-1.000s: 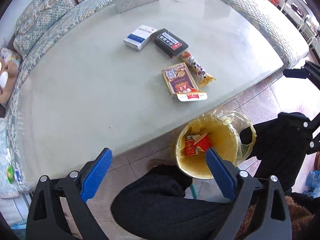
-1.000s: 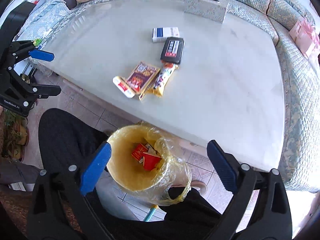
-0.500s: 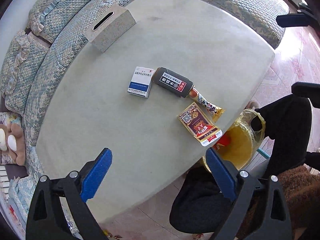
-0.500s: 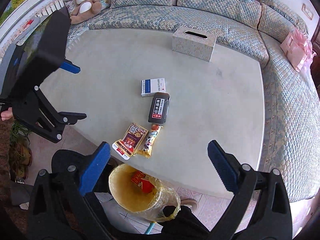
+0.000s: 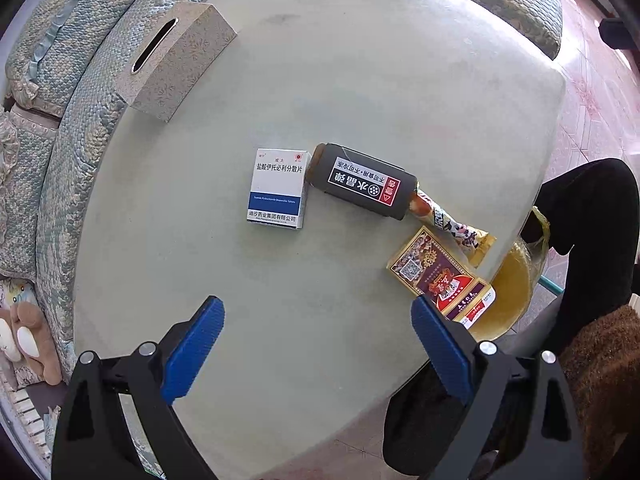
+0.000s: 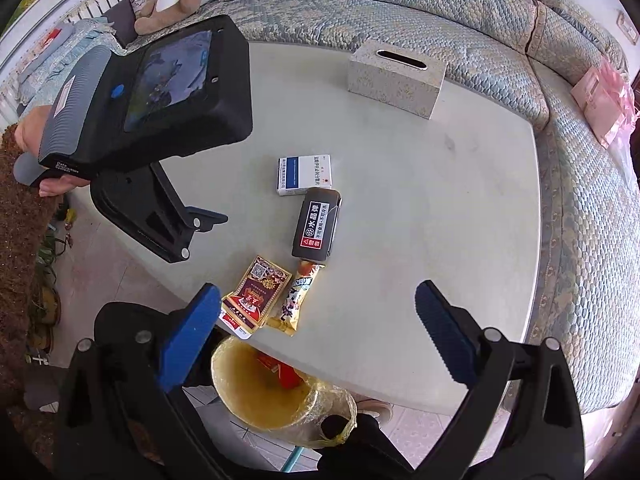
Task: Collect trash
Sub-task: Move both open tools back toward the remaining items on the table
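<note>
Pale table beneath both grippers, left gripper and right gripper, jaws spread wide, empty.

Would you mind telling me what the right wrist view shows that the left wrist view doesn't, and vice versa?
Only the right view shows the left gripper's body, the red scraps inside the bin and a pink bag. Only the left view shows the left gripper open. Both show the tissue box, white box, black box, snack bar and red packet.
</note>
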Motion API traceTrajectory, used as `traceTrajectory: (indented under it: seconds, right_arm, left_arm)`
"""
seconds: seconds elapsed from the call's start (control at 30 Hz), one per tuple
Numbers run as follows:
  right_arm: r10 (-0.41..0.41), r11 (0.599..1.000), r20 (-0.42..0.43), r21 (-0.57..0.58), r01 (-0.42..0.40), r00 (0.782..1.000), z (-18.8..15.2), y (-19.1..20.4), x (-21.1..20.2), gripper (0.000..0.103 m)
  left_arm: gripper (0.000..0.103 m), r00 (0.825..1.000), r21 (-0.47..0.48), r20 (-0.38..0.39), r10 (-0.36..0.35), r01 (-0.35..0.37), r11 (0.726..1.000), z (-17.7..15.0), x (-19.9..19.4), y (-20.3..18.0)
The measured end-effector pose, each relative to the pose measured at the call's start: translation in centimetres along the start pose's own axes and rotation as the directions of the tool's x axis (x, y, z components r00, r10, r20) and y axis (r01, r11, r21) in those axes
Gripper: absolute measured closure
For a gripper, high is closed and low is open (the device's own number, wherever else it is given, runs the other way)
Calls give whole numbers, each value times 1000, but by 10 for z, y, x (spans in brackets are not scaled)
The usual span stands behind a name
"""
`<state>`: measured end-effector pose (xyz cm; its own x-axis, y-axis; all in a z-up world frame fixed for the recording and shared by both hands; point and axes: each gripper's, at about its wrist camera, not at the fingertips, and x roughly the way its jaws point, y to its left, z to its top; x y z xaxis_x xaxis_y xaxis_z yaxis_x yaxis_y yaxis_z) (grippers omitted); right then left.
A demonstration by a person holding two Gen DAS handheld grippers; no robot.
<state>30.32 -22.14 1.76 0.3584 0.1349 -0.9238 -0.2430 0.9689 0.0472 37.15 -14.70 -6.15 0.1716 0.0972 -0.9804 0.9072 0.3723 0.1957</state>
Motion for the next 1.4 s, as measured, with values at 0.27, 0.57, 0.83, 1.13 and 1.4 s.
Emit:
traceTrajectory:
  seconds: [0.27, 0.57, 0.83, 1.13, 1.4]
  right_arm:
    - [14, 1000, -86, 7, -13, 996, 3, -4, 46, 8]
    - [30, 1000, -187, 14, -28, 982, -1, -7, 107, 8]
    - [93, 995, -285, 63, -78, 954, -13, -14, 171, 8]
    - [86, 995, -326, 75, -65, 941, -15, -27, 201, 8]
    - [65, 998, -333, 28, -59, 941, -15, -18, 215, 8]
  left_arm:
    - [11, 1000, 50, -10, 3, -2, 999, 13, 37, 9]
    - [11, 999, 63, -41, -18, 20, 998, 24, 79, 24]
    - [11, 997, 82, -64, -50, 55, 995, 36, 113, 34]
    - [11, 995, 94, -64, -77, 83, 992, 47, 135, 41]
    - [11, 993, 100, -71, -96, 103, 990, 50, 149, 48]
